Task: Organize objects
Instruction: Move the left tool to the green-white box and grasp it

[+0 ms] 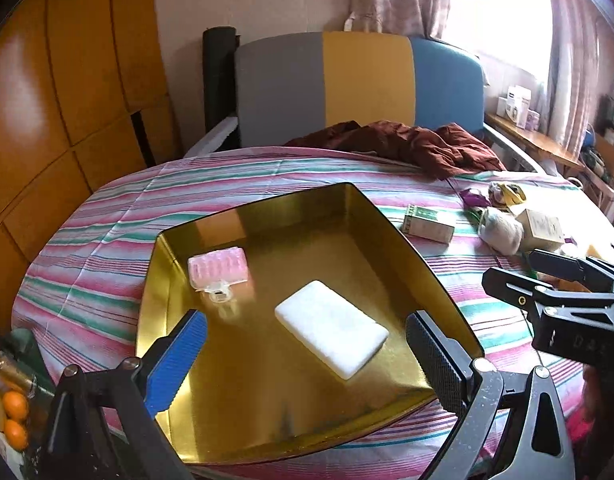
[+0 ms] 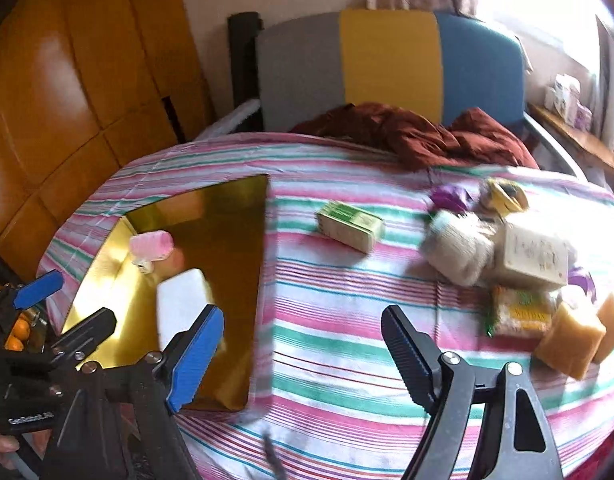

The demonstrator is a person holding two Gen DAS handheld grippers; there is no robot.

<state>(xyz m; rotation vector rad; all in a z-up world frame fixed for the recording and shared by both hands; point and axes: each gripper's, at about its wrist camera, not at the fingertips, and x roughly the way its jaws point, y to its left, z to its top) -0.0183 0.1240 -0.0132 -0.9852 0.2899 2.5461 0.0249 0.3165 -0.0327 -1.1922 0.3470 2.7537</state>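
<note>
On the striped bed (image 1: 107,216), the gold tin (image 1: 387,240) holds a white bar (image 1: 331,334) and pink case (image 1: 218,267), both grippers, left (image 1: 307,360) and right (image 2: 303,352), hover empty with jaws apart, while right of the tin's edge lie a green box (image 2: 351,226) and a packet (image 2: 521,312) with unreadable print

bed (image 1: 107,216) under a pink, green and white striped sheet, headboard grey, yellow and blue. toward the left edge, an open gold tin tray (image 1: 391,240). at the head end, a crumpled dark red cloth (image 1: 427,144). right of the tray, a small green box (image 2: 351,226). by the right edge, a cluster: white pouch (image 2: 459,256), cream box (image 2: 535,258), purple wrappers (image 2: 451,196), tan blocks (image 2: 571,336).
</note>
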